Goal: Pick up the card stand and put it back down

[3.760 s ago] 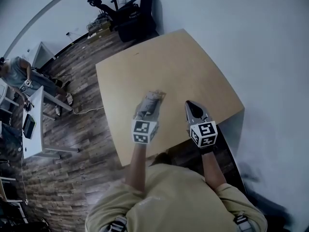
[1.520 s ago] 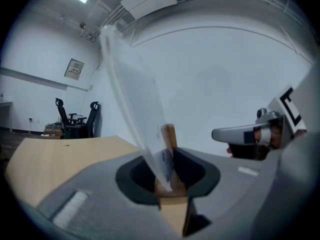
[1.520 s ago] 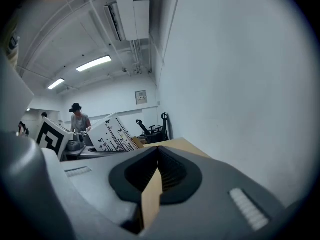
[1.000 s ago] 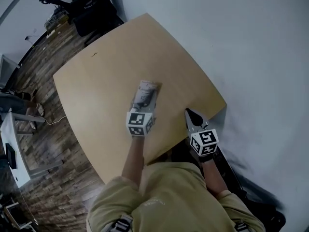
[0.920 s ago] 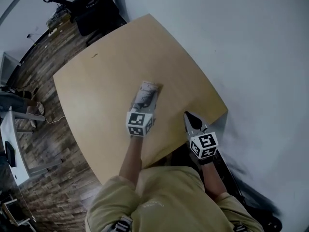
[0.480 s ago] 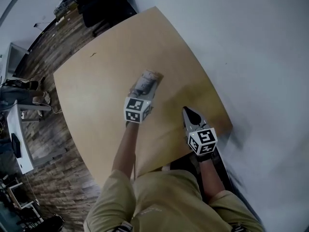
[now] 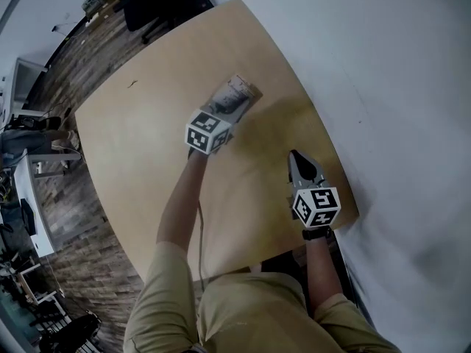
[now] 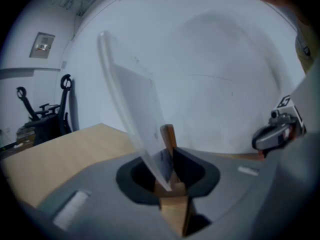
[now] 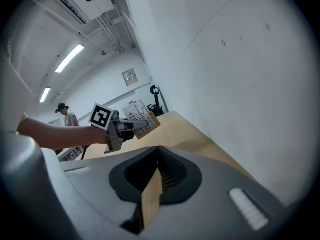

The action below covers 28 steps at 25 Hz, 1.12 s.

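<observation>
Now gripping the card stand point(image 7: 240, 94) in the left gripper point(image 7: 225, 109) — tilted, just over the table point(image 7: 147, 138); right gripper point(image 7: 296, 157) closed, empty.

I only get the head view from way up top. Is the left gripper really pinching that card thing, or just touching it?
Observer: Pinching it. In the left gripper view, the jaws of the left gripper clamp the wooden base of the card stand, and its clear panel leans left.
Operator: Is the other one holding anything?
Observer: No. The right gripper view shows the right gripper with its jaws together and nothing between them.
</observation>
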Available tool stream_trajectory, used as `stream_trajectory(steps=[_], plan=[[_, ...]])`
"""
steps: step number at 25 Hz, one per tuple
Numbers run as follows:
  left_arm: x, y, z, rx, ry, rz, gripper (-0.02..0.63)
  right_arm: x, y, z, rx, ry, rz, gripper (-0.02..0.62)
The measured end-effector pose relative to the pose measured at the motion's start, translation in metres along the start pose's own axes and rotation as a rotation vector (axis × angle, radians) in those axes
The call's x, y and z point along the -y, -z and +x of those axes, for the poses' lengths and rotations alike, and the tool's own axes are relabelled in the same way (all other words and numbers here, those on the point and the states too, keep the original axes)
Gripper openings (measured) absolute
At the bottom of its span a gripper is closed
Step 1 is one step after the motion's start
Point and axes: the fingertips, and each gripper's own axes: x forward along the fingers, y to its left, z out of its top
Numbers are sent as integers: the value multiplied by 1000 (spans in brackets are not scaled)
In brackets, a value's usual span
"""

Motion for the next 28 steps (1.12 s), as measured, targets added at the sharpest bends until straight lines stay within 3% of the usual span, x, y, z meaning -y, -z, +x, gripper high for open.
stream_trajectory(steps=[6,11,18,22,24,28], plan=[[23,31,52,-82,164,67,83,13,-2,26,-11,-36,-4,5],[37,47,77,-141,216,176,83,25,0,16,3,7,-1,5],[63,56,102,-180,259,268,86,47,3,-3,15,59,8,5],[55,64,99,-184,197,279,116,42,4,-6,40,76,5,5],[46,69,93,-199,128,283,268,40,3,-6,41,75,8,5],[41,68,64,-182,38,228,311,30,-4,-16,52,84,18,5]])
